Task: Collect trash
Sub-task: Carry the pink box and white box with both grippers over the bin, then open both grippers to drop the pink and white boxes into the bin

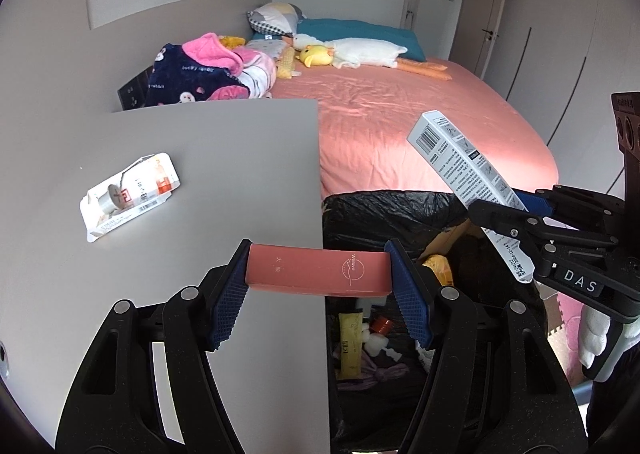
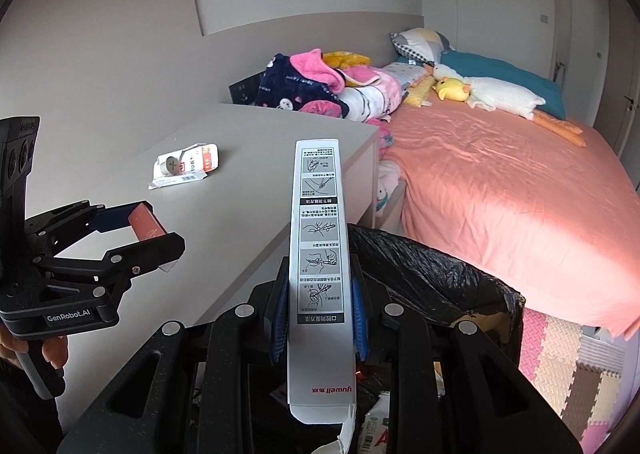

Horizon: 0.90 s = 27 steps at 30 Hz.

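Cardboard, thin and printed: both items in hand look like light, empty cartons. The pink box [image 1: 318, 270] sits crosswise between the pads of the left gripper [image 1: 320, 294], held by its two short ends, jaws at a middling spread and pressing on it. It straddles the edge of the grey table [image 1: 180, 181], its right part already over the bin [image 1: 384, 209]. Judgement: stiff enough along its length to take an end grip, but the walls would crush under a hard squeeze; smooth surface, ribbed blue pads should stop slip.

The long white box [image 2: 320, 270] is clamped across its narrow width in the right gripper [image 2: 318, 322], jaws fairly close, held low down so most of its length sticks forward and up. One end flap hangs open near the camera. Judgement: light, but a long lever; a grip nearer the middle would pivot less. It hangs above the bin's mouth.

The bin is lined with a black bag and already holds mixed rubbish: a yellow sachet [image 1: 352, 346], cotton pads, a small orange cap.

Still on the table: a torn white blister pack [image 1: 128, 193], well apart from both grippers. Judgement: flimsy, crinkly, flat; best pinched at a raised edge.

Beyond: the bed [image 1: 400, 125] with pink sheet, plush toys, folded blankets.
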{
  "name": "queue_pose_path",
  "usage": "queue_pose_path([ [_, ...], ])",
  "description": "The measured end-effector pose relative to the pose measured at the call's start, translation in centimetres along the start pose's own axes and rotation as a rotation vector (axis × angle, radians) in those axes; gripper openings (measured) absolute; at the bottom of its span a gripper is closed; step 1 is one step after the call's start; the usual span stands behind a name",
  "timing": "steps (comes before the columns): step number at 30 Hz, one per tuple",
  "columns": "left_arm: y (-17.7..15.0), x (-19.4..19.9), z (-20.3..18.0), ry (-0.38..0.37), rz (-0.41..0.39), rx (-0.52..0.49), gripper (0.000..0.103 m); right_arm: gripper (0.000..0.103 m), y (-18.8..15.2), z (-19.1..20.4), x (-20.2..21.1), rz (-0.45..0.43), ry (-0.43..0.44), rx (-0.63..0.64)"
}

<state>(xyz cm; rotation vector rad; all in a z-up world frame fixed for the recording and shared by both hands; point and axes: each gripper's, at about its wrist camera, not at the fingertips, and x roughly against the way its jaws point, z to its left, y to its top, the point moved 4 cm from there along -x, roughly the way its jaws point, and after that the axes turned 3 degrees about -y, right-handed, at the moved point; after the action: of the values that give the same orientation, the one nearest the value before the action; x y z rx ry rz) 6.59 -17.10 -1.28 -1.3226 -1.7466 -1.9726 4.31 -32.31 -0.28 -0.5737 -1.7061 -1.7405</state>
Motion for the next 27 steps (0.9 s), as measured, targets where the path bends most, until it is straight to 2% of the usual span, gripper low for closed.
queue_pose_path([
  [14, 0.5, -2.5, -3.8, -0.076, 0.042, -0.081, 0.065, 0.028, -0.6, -4.8, 0.7, -0.007, -0.081, -0.099],
  [21, 0.6, -3.3, -5.5, -0.144, 0.063, -0.111, 0.065, 0.028, -1.3, -7.2, 0.9, 0.000, -0.141, -0.167],
  [22, 0.5, -3.4, -5.9, -0.165, 0.074, -0.124, 0.072, 0.028, -1.4, -7.6, 1.0, 0.001, -0.156, -0.182],
  [23, 0.4, -3.5, -6.2, -0.173, 0.085, -0.137, 0.094, 0.031, -1.4, -8.1, 1.1, -0.003, -0.167, -0.203],
  [25, 0.3, -3.4, -6.3, -0.130, 0.066, -0.173, 0.097, 0.074, -1.5, -9.1, 1.4, -0.015, -0.223, -0.245],
  [26, 0.4, -3.3, -6.5, -0.106, 0.060, -0.196, 0.097, 0.081, -1.5, -9.6, 1.8, -0.033, -0.271, -0.267],
  [27, 0.4, -3.2, -6.4, -0.091, 0.056, -0.208, 0.097, 0.082, -1.5, -10.0, 2.2, -0.058, -0.299, -0.280],
])
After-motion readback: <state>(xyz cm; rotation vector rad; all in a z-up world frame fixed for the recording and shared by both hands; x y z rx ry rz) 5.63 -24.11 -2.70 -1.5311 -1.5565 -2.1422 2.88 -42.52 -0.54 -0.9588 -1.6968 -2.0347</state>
